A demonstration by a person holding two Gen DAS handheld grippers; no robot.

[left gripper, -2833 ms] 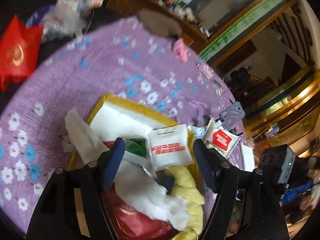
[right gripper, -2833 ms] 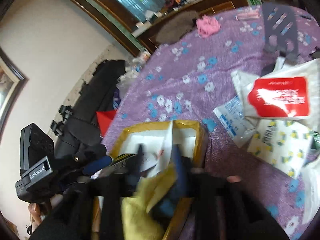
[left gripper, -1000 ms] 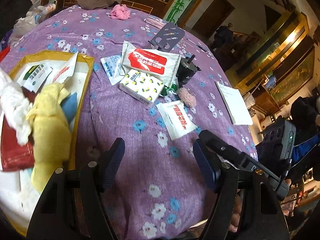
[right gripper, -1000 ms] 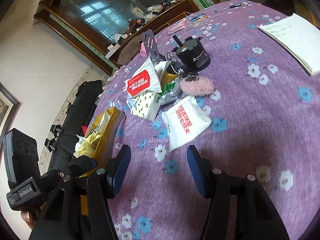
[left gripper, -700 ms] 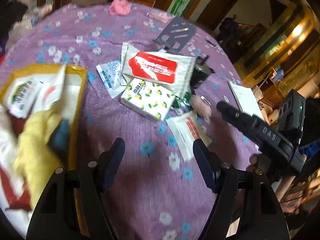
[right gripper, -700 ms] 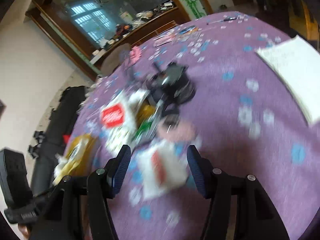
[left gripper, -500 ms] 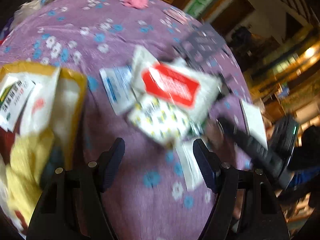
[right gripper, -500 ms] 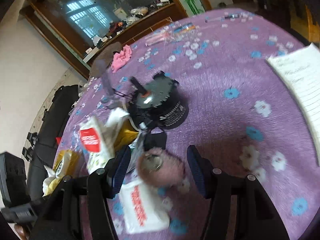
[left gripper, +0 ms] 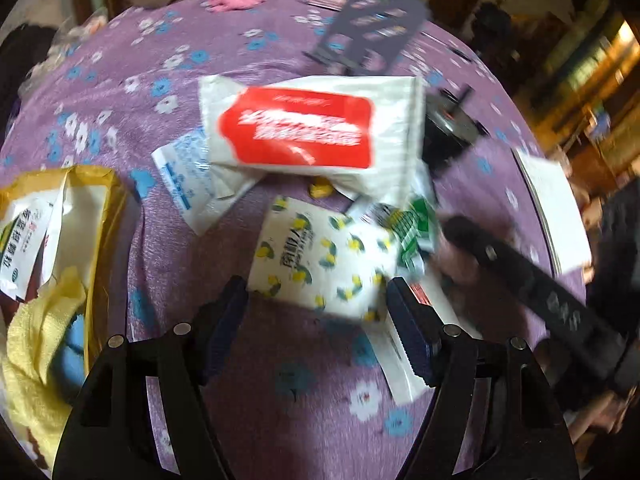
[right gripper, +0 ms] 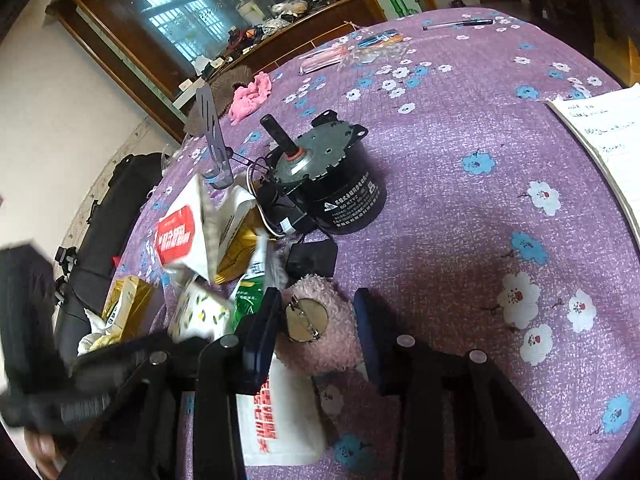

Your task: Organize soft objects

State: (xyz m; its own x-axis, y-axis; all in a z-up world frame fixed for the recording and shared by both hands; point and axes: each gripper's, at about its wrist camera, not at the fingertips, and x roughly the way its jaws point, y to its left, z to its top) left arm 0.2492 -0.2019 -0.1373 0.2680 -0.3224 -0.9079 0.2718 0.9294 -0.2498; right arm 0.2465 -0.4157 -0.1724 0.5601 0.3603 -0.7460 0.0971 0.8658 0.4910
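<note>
Right wrist view puts the pink fuzzy pad (right gripper: 320,332), with its round metal clasp facing up, squarely between the two blue fingers of the right gripper (right gripper: 316,328). The jaws are closing on it. The left finger appears to touch or nearly touch the plush edge; the right finger stands just beside the other edge with a sliver of cloth between. I judge the pads are not yet pressing. The pad lies on the purple flowered tablecloth (right gripper: 460,240), partly over a white sachet with red print (right gripper: 276,416), and just this side of a black motor (right gripper: 332,184). Its longer spread runs across the jaw line, so the fingers meet its narrower sides.

Left wrist view is blurred by motion. The left gripper (left gripper: 316,320) is spread wide and holds nothing. The lemon-print tissue pack (left gripper: 320,264) lies just ahead of the fingertips, centred between them, its long axis slanting across the gap. Behind it sits the large red-labelled wipes pack (left gripper: 308,132). The yellow tray (left gripper: 108,208), already holding a yellow cloth (left gripper: 36,344) and packets, lies to that gripper's left.

Judgement: the right hand is the nearer to a grasp. The tray lies well off on the far side of the pile from the pink pad, so the carry must cross the clutter.
</note>
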